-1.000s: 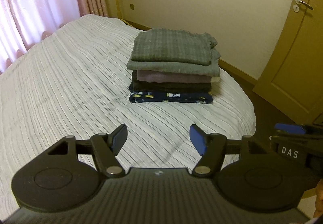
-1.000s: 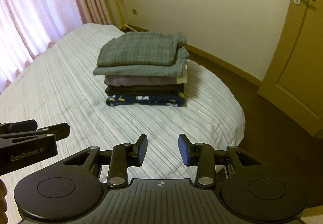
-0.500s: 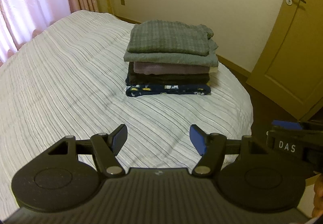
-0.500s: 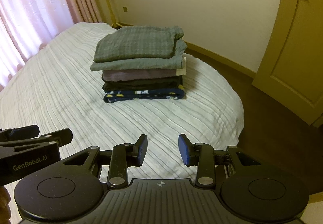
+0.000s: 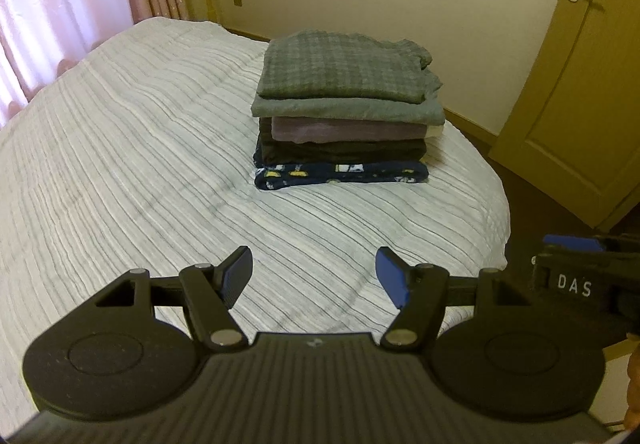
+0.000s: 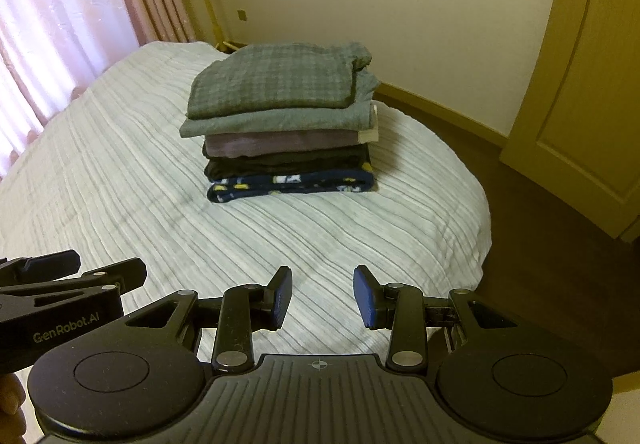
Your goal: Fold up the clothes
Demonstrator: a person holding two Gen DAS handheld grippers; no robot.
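A: What colour is the bed cover (image 5: 160, 148)?

B: White, with thin grey stripes. The top garment (image 5: 344, 70) of the stack is grey-green plaid; under it a plain grey-green one (image 5: 348, 110), then a mauve one (image 5: 348, 131).

A: And lower down?

B: A near-black one (image 5: 340, 152), then a navy one (image 5: 340, 174) with yellow and white figures. The curtain (image 5: 52, 4) is pink, the door (image 5: 580, 84) mustard.

Bare bedspread (image 5: 160, 172) lies before the clothes stack (image 5: 344, 116).
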